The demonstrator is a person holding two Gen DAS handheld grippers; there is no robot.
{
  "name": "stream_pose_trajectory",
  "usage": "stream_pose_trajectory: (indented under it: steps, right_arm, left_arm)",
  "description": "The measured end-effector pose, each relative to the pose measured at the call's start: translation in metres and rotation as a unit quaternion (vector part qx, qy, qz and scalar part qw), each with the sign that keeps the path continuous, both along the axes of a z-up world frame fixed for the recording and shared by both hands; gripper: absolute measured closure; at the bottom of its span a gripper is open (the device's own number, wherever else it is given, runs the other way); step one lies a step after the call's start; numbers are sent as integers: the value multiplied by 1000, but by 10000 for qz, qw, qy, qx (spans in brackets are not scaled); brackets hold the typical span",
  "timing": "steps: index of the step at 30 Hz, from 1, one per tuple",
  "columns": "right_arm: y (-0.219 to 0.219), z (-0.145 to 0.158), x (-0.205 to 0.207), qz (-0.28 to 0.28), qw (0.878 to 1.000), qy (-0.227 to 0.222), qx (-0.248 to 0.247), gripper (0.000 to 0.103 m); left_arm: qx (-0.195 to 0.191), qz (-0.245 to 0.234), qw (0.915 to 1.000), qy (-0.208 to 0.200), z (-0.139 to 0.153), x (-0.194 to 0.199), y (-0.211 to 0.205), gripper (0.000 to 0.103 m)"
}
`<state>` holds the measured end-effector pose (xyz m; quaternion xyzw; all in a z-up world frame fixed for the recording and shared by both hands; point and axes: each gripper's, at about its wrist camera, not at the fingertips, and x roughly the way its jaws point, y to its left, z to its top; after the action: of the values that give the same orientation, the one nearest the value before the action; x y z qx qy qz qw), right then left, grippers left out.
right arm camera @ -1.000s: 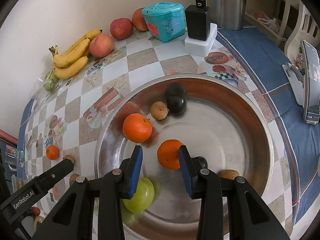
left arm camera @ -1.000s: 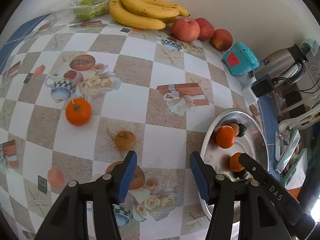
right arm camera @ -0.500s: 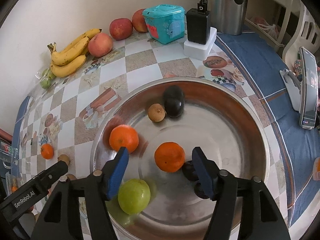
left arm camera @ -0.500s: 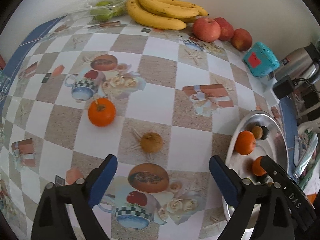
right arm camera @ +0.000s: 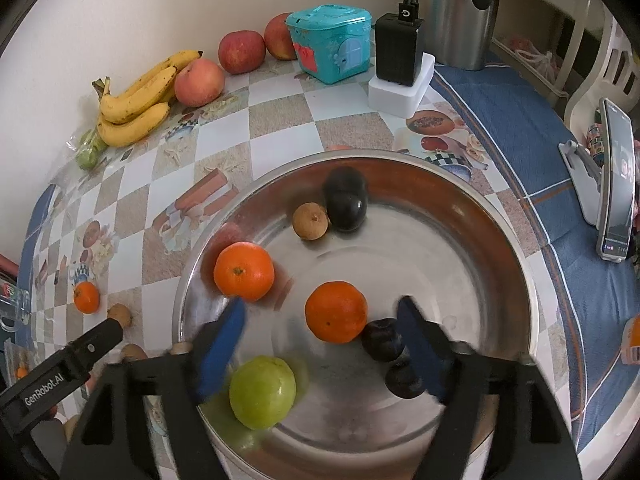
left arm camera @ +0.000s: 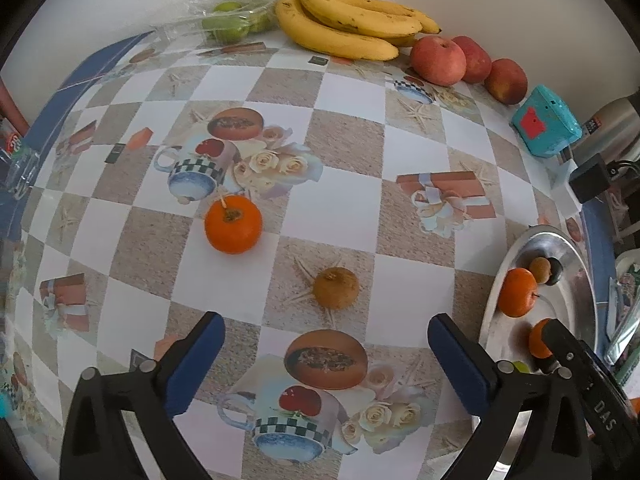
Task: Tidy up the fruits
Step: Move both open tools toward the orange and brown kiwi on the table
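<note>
Surface (left arm camera: 348, 128): checkered cloth, pale wall behind. Bananas (left arm camera: 344, 20): at wall, long axis along it. Orange (right arm camera: 335, 312): in steel bowl (right arm camera: 500, 216). Left tool (left arm camera: 326, 360) and right tool (right arm camera: 320, 344): jaws opening, gripping nothing.

Your left gripper (left arm camera: 326, 354) points steeply down at the table (left arm camera: 340, 152), its jaws opening wide around nothing. Your right gripper (right arm camera: 322, 340) tilts down over the bowl (right arm camera: 516, 264), jaws opening, pads clear of the orange (right arm camera: 336, 312).
</note>
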<state>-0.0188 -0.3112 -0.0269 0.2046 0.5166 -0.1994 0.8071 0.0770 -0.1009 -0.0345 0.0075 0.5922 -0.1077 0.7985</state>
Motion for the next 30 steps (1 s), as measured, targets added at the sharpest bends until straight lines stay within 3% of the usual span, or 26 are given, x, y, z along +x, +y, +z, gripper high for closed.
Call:
stream_pose_trajectory:
  steps: [2, 12, 25, 30]
  right_arm:
    - [0, 0, 0, 22, 10000, -3, -48, 14]
    - [1, 2, 0, 66, 9997, -44, -229, 13]
    - [7, 4, 3, 216, 9996, -101, -145, 13]
    - [15, 10, 5, 320, 9991, -229, -176, 13]
  left_arm:
    - [86, 27, 9999, -50, 0, 0, 1, 0]
    - [174, 40, 9998, -110, 0, 0, 3, 0]
    - [642, -74, 9952, -731, 22, 2, 11, 0]
    - [819, 87, 9926, -891, 29, 7, 29, 0]
